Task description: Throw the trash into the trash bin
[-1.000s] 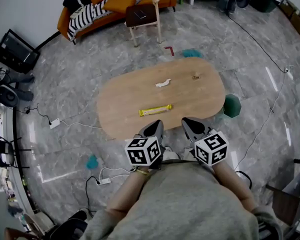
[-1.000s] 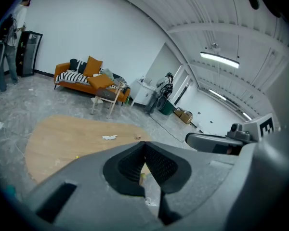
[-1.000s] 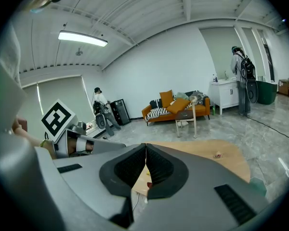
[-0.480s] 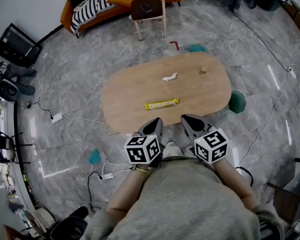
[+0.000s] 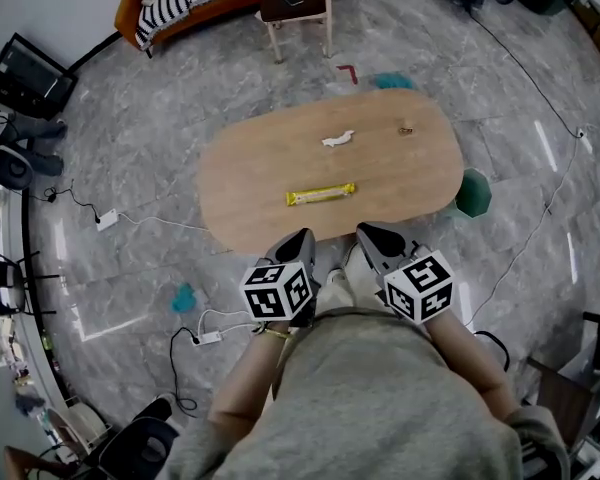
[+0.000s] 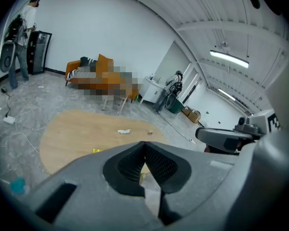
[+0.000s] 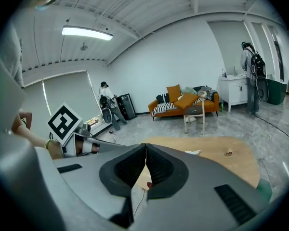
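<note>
Marble floor (image 5: 150, 138), oval desk (image 5: 260, 173) bearing yellow wrapper (image 5: 320, 195) and white paper scrap (image 5: 337, 139), teal bin (image 5: 473, 193) beside it, left tool (image 5: 302, 238) and right tool (image 5: 366, 232) closed, empty.

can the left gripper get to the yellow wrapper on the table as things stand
Probably yes: the yellow wrapper lies near the close edge of the table, ahead of the left gripper, nothing between. Its jaws are shut, though.

There was one surface (image 5: 250, 183). It carried three bits of litter: one yellow wrapper (image 5: 321, 195), one white scrap (image 5: 338, 139) and one small brown bit (image 5: 406, 129). One green bin (image 5: 473, 193) stood beside it.
</note>
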`<state>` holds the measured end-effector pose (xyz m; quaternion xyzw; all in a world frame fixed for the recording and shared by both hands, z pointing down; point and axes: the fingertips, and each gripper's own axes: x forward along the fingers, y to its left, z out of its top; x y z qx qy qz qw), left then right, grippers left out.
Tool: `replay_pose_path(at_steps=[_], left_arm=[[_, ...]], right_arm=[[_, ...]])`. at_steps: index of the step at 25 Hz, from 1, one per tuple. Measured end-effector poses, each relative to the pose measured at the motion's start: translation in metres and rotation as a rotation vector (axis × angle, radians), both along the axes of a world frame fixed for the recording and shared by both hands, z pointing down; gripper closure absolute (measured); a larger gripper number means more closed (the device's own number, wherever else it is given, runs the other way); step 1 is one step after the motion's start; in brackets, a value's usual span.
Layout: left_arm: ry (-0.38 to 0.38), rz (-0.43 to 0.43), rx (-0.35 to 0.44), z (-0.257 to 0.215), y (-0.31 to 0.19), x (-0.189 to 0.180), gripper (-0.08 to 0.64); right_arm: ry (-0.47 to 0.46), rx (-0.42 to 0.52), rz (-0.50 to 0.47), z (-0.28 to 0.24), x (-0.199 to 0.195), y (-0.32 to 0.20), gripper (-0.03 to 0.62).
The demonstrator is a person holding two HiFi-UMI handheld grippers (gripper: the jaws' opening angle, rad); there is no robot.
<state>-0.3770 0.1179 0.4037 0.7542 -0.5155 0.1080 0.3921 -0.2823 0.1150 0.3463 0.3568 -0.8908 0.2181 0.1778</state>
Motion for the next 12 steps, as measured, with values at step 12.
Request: replay_pose_path(at_steps=[12], left_arm=[[-0.020, -0.062, -0.041, 0.017, -0.034, 0.004, 0.551]], right_arm=[[0.025, -0.022, -0.102, 0.017, -0.003, -0.042, 0.583]])
